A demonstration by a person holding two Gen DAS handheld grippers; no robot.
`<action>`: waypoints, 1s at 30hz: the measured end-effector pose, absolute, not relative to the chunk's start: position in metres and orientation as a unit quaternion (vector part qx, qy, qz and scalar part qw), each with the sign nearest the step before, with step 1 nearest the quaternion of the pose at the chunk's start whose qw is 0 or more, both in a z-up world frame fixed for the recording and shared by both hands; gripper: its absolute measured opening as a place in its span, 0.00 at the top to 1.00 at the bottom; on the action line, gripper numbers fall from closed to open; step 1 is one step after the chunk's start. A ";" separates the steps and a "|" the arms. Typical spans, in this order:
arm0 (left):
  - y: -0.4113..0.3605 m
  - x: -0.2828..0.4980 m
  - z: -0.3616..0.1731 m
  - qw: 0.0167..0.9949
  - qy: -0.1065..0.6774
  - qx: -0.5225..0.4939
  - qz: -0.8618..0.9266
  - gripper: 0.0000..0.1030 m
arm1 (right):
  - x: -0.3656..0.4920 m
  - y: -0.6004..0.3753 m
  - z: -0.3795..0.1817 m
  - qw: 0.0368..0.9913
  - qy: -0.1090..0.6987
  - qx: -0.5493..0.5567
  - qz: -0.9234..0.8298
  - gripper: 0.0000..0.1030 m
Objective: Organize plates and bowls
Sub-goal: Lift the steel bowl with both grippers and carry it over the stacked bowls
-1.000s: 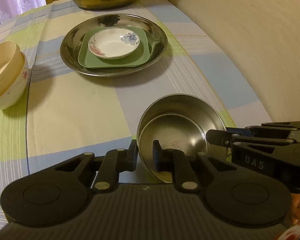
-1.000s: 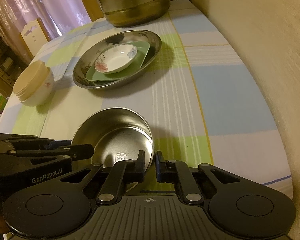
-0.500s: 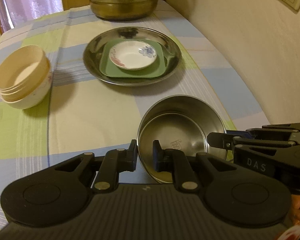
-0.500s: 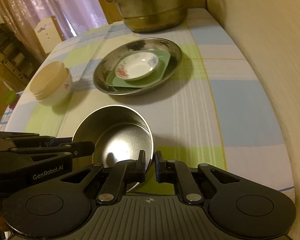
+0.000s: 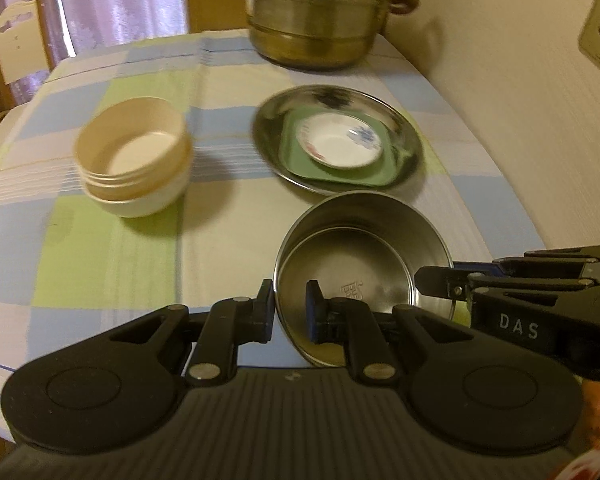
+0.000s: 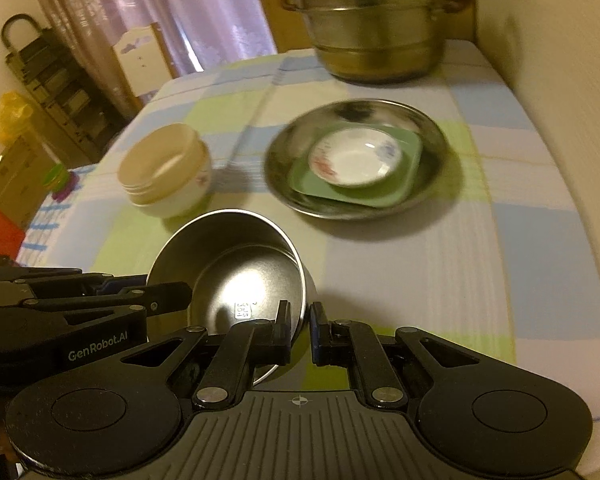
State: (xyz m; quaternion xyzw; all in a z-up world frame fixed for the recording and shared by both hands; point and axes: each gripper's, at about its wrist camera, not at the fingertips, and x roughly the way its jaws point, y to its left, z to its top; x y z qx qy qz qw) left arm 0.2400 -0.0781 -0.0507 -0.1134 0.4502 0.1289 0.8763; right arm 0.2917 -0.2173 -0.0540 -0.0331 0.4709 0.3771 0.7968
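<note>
We now have the steel bowl (image 5: 364, 272) pinched on opposite sides of its rim: the left tool (image 5: 290, 308) is narrowed onto the rim's left side, one pad outside and one inside, and the right tool (image 6: 300, 326) clamps the right side the same way. Over the last second the whole view has opened up: the counter (image 5: 120, 264) has dropped away below us, and the stacked cream bowls (image 5: 134, 162) and the steamer pot (image 5: 316, 12) at the far edge have come fully into frame, while the bowl has kept its place between our pads. We read that as the bowl having been lifted off the cloth and carried with us, tilted toward the cameras.

Across the counter the steel plate (image 5: 338, 142) holds a green square plate (image 5: 340, 168) with the small floral dish (image 5: 340, 142) on top, so the plates look already gathered. The cream bowls sit toward the left edge, well apart from that pile. Our guess is that the steel bowl belongs with the cream bowls, and the lift is the start of that carry.
</note>
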 end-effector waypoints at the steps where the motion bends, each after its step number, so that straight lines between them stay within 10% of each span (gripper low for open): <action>1: -0.072 0.238 -0.049 0.876 0.448 -0.115 0.132 0.87 | 0.292 -0.210 -0.052 0.796 0.469 -0.034 0.381 0.91; 30: 0.105 0.275 0.004 0.893 0.404 -0.123 0.154 0.87 | 0.347 -0.034 0.000 0.794 0.444 -0.025 0.414 0.91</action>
